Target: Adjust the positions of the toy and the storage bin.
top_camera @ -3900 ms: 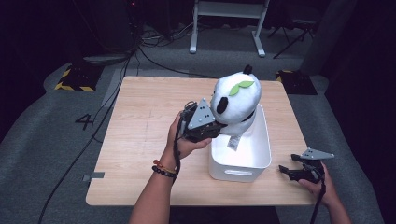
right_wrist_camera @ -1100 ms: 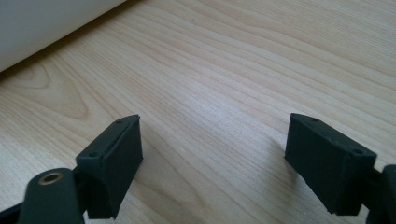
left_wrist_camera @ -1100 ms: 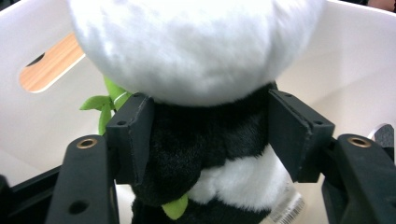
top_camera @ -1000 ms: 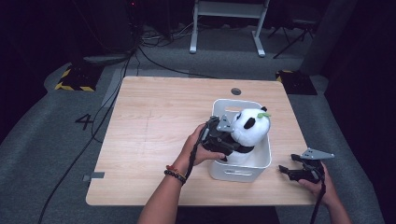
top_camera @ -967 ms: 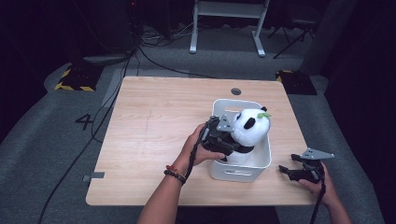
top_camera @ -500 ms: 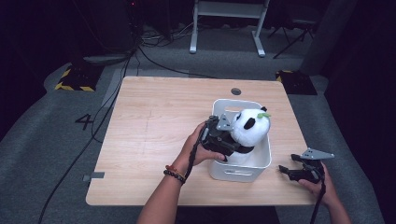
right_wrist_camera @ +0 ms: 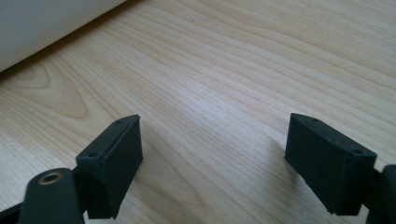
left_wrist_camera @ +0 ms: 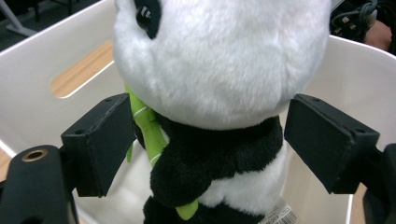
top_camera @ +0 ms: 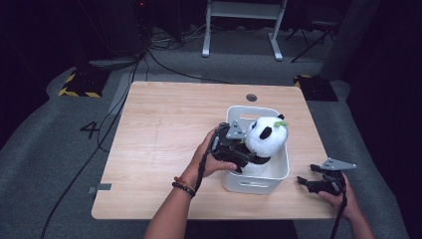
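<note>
A black-and-white panda plush [top_camera: 266, 137] sits upright inside the white bin [top_camera: 256, 181] on the wooden table [top_camera: 164, 129]. My left gripper [top_camera: 245, 157] reaches over the bin's left rim. In the left gripper view its jaws stand open on either side of the panda's [left_wrist_camera: 219, 70] neck and chest, with a gap on each side of my left gripper [left_wrist_camera: 215, 144]. The panda holds a green bamboo stalk [left_wrist_camera: 149, 126]. My right gripper [top_camera: 305, 180] rests at the table's front right, open over bare wood [right_wrist_camera: 233, 70], with nothing between the jaws of this right gripper [right_wrist_camera: 215, 154].
The bin's white wall [right_wrist_camera: 37, 28] lies close ahead and to the left of the right gripper. A round cable hole [top_camera: 251, 97] sits behind the bin. The table's left half is bare wood. Cables [top_camera: 164, 59] run across the grey floor beyond.
The panda has come down from above the bin's rim into the bin with my left gripper. Over the last second little has moved. The right gripper has stayed put.
</note>
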A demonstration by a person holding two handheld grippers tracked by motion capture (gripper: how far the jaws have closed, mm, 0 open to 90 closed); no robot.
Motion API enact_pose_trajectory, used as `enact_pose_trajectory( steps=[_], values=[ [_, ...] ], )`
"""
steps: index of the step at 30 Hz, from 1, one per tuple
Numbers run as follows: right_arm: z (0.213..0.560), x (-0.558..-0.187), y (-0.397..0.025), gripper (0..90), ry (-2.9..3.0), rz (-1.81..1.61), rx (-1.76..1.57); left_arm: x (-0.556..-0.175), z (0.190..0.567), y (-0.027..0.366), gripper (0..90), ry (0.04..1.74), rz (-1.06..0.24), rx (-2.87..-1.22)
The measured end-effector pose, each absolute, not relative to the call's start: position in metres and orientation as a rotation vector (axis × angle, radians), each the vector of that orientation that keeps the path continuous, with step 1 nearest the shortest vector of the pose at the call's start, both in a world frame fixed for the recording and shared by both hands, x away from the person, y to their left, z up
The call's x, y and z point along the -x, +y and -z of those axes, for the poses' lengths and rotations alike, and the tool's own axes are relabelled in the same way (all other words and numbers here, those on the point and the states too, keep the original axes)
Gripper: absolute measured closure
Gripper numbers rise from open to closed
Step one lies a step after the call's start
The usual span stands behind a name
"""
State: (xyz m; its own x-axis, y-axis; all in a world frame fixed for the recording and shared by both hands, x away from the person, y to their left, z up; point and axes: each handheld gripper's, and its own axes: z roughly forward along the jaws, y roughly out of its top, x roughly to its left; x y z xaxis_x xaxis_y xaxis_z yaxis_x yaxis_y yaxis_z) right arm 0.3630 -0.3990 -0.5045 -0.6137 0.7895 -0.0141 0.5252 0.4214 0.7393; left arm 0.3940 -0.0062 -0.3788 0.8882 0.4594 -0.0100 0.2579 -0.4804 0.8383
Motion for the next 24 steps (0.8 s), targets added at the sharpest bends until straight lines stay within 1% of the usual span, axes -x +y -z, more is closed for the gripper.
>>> enact_pose_trajectory(
  steps=[24],
  values=[
    [0.504,-0.363,-0.399,18.7,2.321,-1.016,-1.127,-0.386,0.368,0.007,16.6,0.52,-0.338,-2.115]
  ],
)
